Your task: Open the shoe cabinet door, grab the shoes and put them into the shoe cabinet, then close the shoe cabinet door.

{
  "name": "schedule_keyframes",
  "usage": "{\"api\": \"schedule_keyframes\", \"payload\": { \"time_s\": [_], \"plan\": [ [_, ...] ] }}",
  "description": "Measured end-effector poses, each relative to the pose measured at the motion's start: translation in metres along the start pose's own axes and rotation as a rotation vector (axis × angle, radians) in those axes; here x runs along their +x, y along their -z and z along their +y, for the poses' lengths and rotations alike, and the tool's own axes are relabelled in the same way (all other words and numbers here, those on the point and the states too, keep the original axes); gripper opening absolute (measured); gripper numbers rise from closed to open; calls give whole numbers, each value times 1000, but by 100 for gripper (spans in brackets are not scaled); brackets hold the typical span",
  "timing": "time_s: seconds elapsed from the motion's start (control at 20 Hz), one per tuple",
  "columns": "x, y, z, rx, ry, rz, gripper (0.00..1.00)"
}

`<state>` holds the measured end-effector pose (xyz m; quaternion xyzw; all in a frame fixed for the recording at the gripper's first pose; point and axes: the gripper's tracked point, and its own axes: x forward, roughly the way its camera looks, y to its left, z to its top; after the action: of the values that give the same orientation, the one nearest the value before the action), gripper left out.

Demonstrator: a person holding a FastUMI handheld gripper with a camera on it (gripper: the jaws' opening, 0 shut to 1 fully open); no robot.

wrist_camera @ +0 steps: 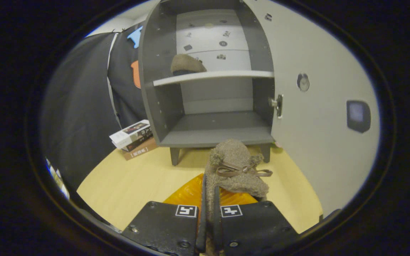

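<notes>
Shoe (pixel 235 167), brown fuzzy w/ a ribbon bow, is pinched at its heel end between both fingers of the claw (pixel 208 213), which is closed on it; toe points fwd toward the cabinet. Under it, an orange ridged tray (pixel 187 193) on the wood bench (pixel 130 181). Just beyond the toe, cabinet (pixel 205 137) stands w/ door (pixel 315 117) swung open to the right. Lower shelf bare. Second shoe (pixel 186 64) sits on upper shelf, left side. Stack of books (pixel 135 138) left of cabinet.
</notes>
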<state>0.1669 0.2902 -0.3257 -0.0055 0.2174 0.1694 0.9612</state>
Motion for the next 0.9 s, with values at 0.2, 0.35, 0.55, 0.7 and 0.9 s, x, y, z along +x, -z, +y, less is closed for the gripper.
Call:
{"api": "schedule_keyframes", "payload": {
  "time_s": [0.2, 0.35, 0.55, 0.7, 0.9],
  "plan": [
    [-39, -78, 14, -41, -3, -127, 11],
    [-71, -129, 30, -68, -17, -215, 11],
    [-106, -177, 62, -76, -106, -244, 11],
    [-121, -216, 79, -126, -136, -266, 11],
    [-116, -271, 82, -137, -100, -264, 11]
  ]
}}
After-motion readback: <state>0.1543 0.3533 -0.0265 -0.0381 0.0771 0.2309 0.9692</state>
